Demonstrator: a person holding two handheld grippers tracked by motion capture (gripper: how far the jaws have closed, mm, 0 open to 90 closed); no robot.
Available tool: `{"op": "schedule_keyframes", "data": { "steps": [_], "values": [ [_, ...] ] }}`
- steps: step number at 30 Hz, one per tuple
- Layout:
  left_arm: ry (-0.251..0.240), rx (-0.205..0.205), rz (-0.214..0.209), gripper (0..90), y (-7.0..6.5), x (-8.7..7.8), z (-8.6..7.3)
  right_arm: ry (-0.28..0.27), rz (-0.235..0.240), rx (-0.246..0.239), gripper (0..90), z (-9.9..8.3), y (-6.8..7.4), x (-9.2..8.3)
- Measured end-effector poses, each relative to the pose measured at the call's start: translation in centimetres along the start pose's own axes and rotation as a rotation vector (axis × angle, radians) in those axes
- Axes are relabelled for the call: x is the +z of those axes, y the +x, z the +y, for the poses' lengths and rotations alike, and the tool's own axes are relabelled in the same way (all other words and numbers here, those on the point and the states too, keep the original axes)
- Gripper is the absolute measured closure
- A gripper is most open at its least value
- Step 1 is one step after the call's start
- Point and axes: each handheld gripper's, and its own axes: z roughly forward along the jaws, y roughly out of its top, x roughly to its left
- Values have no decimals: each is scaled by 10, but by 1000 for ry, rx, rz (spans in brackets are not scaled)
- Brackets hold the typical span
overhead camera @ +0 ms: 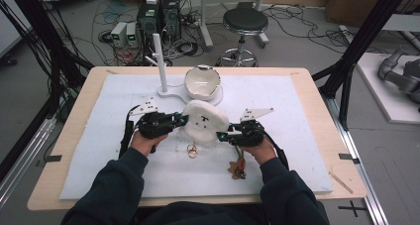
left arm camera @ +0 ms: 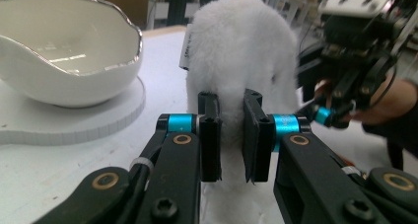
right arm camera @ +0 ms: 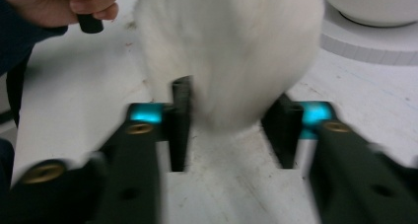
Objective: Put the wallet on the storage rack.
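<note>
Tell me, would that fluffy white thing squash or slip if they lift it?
Probably squashes: the left gripper already pinches the fluffy white toy, and its fur bulges around the jaws. Likely light. The fur should grip rather than slip, though it may sag.

This is a robotics lab: black computer towers (overhead camera: 158, 17) and tangled cables (overhead camera: 297, 24) sit on the grey concrete floor (overhead camera: 297, 51) (a round black stool (overhead camera: 244, 21) nearby), black metal frame struts (overhead camera: 364, 34) flank the pale wooden worktop (overhead camera: 79, 116), and a grey robot arm (overhead camera: 401, 74) lies aside.
</note>
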Motion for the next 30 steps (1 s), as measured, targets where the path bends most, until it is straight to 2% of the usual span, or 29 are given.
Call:
{"op": "schedule_keyframes", "data": {
  "steps": [1, 3, 5, 7, 10, 11, 12, 13, 14, 15, 17, 18, 19, 20, 21, 22, 23, 24, 25, 27, 28, 29, 30],
  "values": [
    [36, 3, 0, 790, 0, 2, -1, 5, -22, -19, 726, 1, 2, -2],
    [128, 6, 1, 771, -1, 8, -5, -22, -55, -28, 763, 2, 1, -10],
    [213, 42, -2, 745, -4, 14, -9, -75, -89, -38, 778, 4, -1, -18],
    [234, 75, 9, 699, -8, 16, -9, -101, -125, -55, 785, 6, -1, -24],
    [186, 74, 63, 518, -9, 14, -3, -113, -126, -76, 787, 7, 0, -28],
    [186, 74, 63, 482, -9, 14, -3, -109, -134, -91, 787, 7, 0, -28],
    [134, 76, 83, 450, -7, 7, 2, -98, -133, -96, 787, 7, 0, -28],
    [101, 78, 96, 421, -6, 4, 4, -81, -138, -112, 787, 8, 0, -26],
    [101, 78, 96, 402, -6, 4, 4, -81, -138, -112, 787, 8, 0, -26],
    [52, 67, 103, 401, -5, -1, 6, -52, -121, -140, 787, 7, 2, -23],
    [52, 63, 84, 396, -5, 0, 6, -41, -102, -156, 787, 8, 6, -20],
    [72, 66, 69, 405, -5, 2, 5, -46, -88, -171, 786, 9, 8, -19],
    [72, 66, 69, 462, -5, 2, 5, -48, -84, -180, 784, 11, 11, -18],
    [113, 86, 18, 577, -9, 7, 2, -54, -81, -183, 783, 12, 13, -18],
    [113, 86, 18, 648, -9, 7, 2, -54, -81, -183, 783, 12, 13, -18],
    [135, 107, -1, 718, -10, 8, 1, -78, -93, -174, 765, 13, 13, -21],
    [119, 100, -13, 735, -10, 7, 1, -90, -96, -162, 743, 13, 11, -22],
    [99, 104, -17, 750, -10, 5, 3, -105, -92, -126, 702, 13, 8, -25],
    [76, 103, -22, 759, -10, 3, 4, -123, -94, -100, 634, 12, 5, -26],
    [32, 98, -19, 766, -9, -1, 6, -122, -124, -58, 471, 10, 1, -26],
    [5, 87, -24, 766, -8, -3, 7, -123, -130, -44, 437, 8, -2, -25],
    [5, 87, -24, 766, -8, -3, 7, -114, -108, -21, 416, 6, -4, -23],
    [-30, 79, -38, 766, -8, -6, 9, -103, -93, -7, 392, 5, -6, -21]
  ]
}}
